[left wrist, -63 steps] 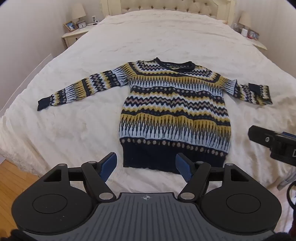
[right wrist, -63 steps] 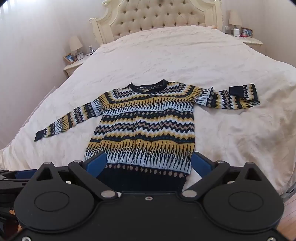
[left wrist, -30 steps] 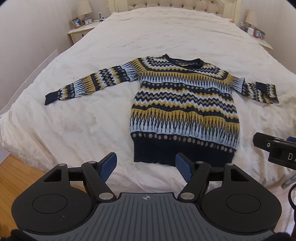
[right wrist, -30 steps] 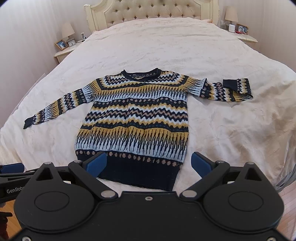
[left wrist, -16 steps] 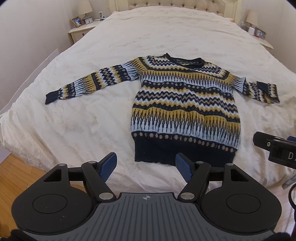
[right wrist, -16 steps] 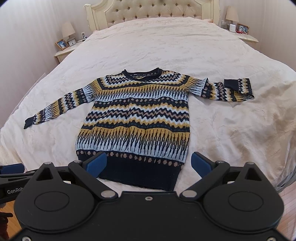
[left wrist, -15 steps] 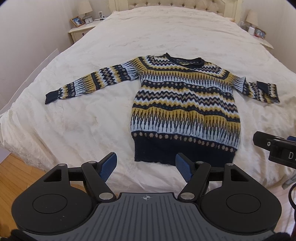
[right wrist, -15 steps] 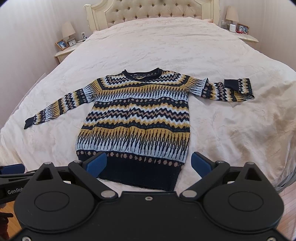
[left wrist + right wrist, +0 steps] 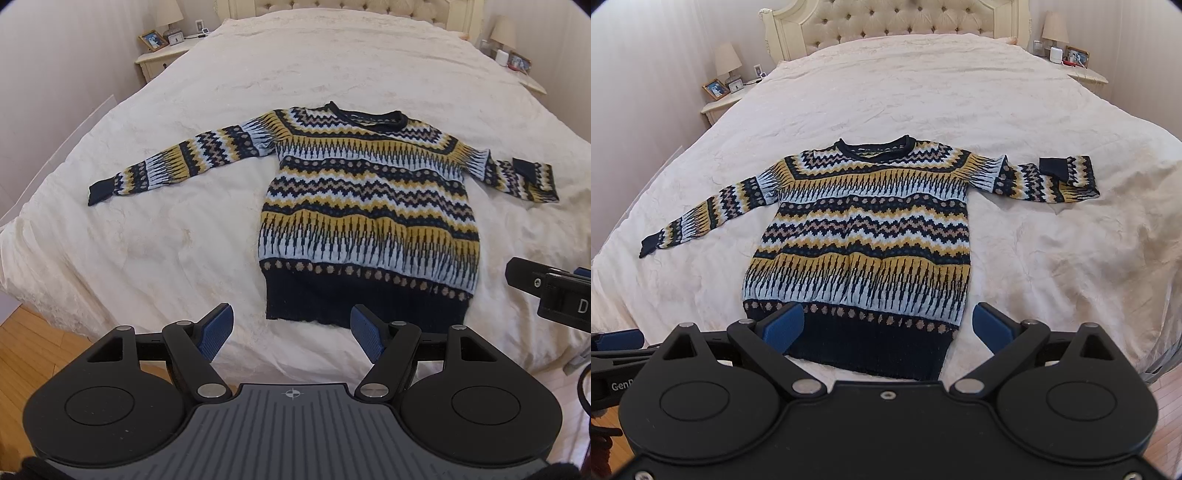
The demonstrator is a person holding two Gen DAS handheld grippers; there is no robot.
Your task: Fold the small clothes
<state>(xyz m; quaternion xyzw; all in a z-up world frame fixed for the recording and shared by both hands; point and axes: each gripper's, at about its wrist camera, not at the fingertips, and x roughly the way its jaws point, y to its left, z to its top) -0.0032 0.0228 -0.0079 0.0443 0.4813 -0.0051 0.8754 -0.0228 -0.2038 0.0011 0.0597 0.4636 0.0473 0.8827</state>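
Note:
A patterned knit sweater (image 9: 369, 206) (image 9: 864, 236) in navy, yellow and pale blue lies flat, front up, on the cream bed (image 9: 166, 240) (image 9: 1052, 266). One sleeve stretches straight out to the left. The other sleeve, on the right, has its navy cuff (image 9: 1052, 168) folded back over itself. My left gripper (image 9: 291, 334) hovers open above the bed's near edge, just short of the navy hem, with nothing between its blue pads. My right gripper (image 9: 888, 328) is open too, held above the hem.
A tufted headboard (image 9: 897, 22) closes the far end of the bed. Nightstands with lamps and picture frames stand at both far corners (image 9: 720, 99) (image 9: 1082, 72). Wooden floor (image 9: 22, 354) shows at the near left. Part of the right gripper (image 9: 546, 288) juts in at the left wrist view's right edge.
Two seconds ago both cameras shifted slightly, so the sweater sat a little differently in frame. Over the last second nothing moved and both grippers stayed open.

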